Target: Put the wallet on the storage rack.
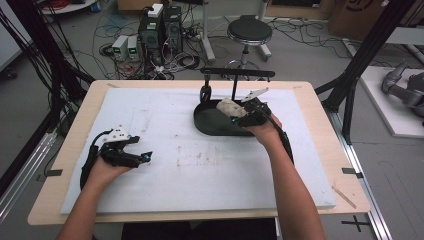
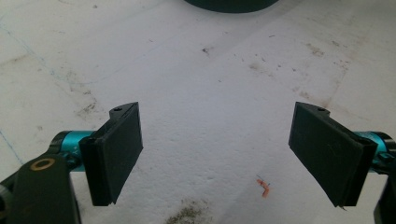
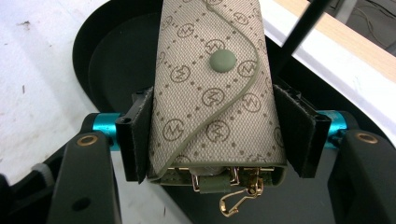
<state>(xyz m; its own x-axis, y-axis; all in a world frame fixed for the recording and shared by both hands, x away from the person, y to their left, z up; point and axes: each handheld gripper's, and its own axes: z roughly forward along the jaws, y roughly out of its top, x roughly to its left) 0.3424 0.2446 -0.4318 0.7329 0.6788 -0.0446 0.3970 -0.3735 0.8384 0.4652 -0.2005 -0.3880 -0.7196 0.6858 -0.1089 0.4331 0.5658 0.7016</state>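
My right gripper (image 3: pixel 212 135) is shut on a beige patterned key pouch (image 3: pixel 212 93) with a snap button and gold clasps at its near end. It holds the pouch over a black oval tray (image 1: pixel 212 122) at the back middle of the white board; in the high view the pouch (image 1: pixel 228 106) sits just above the tray's right part, beside the right gripper (image 1: pixel 240 116). My left gripper (image 1: pixel 142 156) rests low over the board at the front left. In the left gripper view its two pads (image 2: pixel 116 151) stand wide apart, open, with bare board between them.
A black stand with a horizontal bar (image 1: pixel 237 73) and a hanging hook (image 1: pixel 205 91) rises behind the tray. The white foam board (image 1: pixel 200 170) lies on a wooden table (image 1: pixel 320 110). A small orange scrap (image 2: pixel 265 187) lies on the board near the left gripper.
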